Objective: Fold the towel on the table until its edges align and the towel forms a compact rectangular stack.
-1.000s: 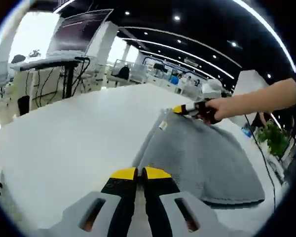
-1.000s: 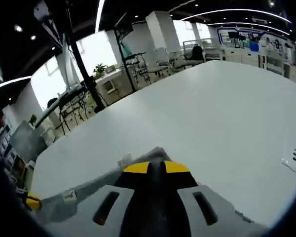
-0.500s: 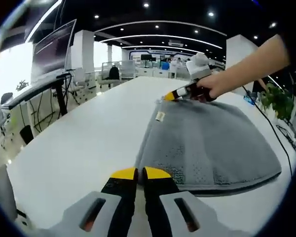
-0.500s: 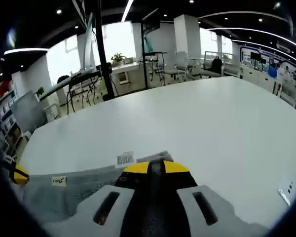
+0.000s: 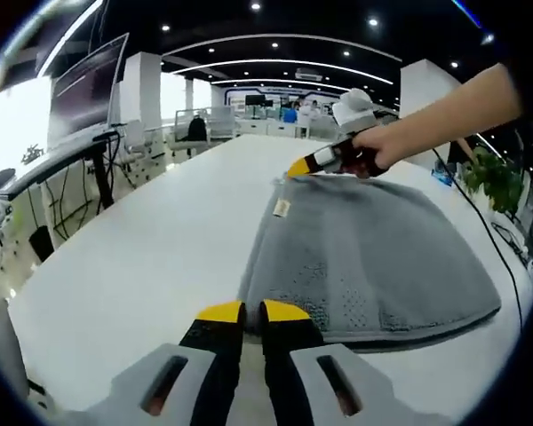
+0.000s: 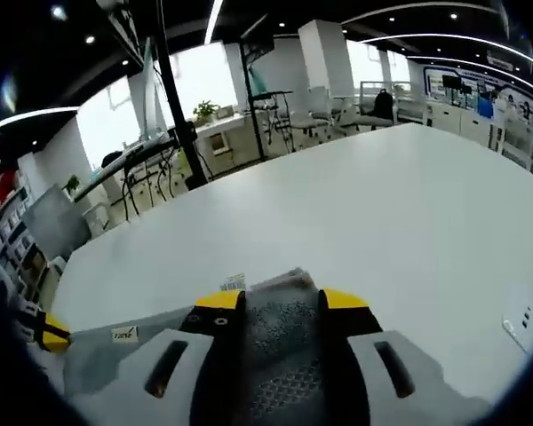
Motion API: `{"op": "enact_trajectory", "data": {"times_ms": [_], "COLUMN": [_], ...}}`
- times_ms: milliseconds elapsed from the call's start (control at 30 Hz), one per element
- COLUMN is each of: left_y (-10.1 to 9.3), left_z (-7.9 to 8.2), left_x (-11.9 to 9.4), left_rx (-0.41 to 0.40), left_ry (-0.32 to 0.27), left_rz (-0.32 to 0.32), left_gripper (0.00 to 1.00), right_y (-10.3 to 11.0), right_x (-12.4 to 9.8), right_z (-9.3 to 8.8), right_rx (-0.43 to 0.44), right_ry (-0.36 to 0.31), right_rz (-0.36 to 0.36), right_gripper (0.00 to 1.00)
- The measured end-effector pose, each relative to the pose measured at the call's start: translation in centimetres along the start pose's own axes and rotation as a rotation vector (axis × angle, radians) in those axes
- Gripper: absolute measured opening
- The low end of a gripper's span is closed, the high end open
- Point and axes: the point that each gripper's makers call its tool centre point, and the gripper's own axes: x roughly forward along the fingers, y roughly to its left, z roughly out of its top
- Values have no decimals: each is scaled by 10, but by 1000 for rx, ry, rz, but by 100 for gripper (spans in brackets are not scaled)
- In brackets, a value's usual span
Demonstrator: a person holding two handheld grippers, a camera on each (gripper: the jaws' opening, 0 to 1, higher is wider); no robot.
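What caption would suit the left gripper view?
Left gripper at the near corner of a folded grey towel on a white table; right gripper at the far corner.

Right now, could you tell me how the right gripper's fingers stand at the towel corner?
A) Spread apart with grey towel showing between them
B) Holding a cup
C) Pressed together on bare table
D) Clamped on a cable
A: in the right gripper view the right gripper has its yellow-tipped fingers apart, with the grey towel between them.
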Motion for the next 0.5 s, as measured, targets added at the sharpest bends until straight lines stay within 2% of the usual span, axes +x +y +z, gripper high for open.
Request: {"op": "enact_trajectory", "data": {"times_ms": [33,100,233,500], "left_y": [-2,-8,-20,-35], "left_z": [4,10,21,37], "left_x": [-2,-4,-6,-9], "left_rx": [-19,-36,-22,-11], "left_ry": [-25,-36,-57,-77], "left_rz": [-14,-31,-62,-99], "left_gripper": [17,21,23,27], "right_y": [-3,-9,-14,-25], "right_x": [-6,-14,-36,-57], "right_z": [0,0,1,1], "right_rx": [4,11,45,58], "right_ry": [-1,-4,-14,-7], "right_rz": [-8,-20,-42,-54], "right_gripper": [35,36,36,36]}}
